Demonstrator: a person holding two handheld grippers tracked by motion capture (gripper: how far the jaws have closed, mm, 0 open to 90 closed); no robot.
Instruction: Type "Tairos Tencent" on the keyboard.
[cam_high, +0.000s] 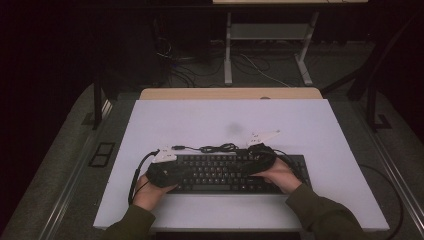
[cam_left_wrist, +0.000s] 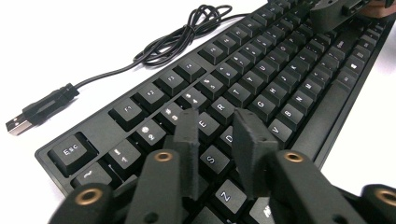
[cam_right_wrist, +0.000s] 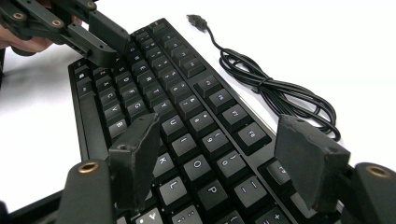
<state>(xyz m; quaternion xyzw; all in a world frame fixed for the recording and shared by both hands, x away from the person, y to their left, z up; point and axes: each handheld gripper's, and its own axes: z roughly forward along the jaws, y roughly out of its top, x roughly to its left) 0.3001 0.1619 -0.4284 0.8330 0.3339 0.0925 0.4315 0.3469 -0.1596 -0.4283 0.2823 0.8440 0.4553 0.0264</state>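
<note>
white table top under dim light, dark floor and desk legs beyond it; from the high view a black keyboard lies near the person's edge, its cable bunched just behind it. the left gripper lies over the keyboard's left end, the right gripper over its right half, both low on the keys.

left gripper view: the jaws stand a small way apart with nothing between them, tips just above the keyboard's letter rows near the s and d keys. the usb plug lies beside the esc corner, the cable coiled behind the function row.

right gripper view: the jaws gape wide and hold nothing, hovering over the keyboard's right letter keys; the other gripper sits at the far end.

this looks like key pressing, or lining up to grip the board. next, i judge, each claw must pick one key and come straight down without catching its neighbours.
</note>
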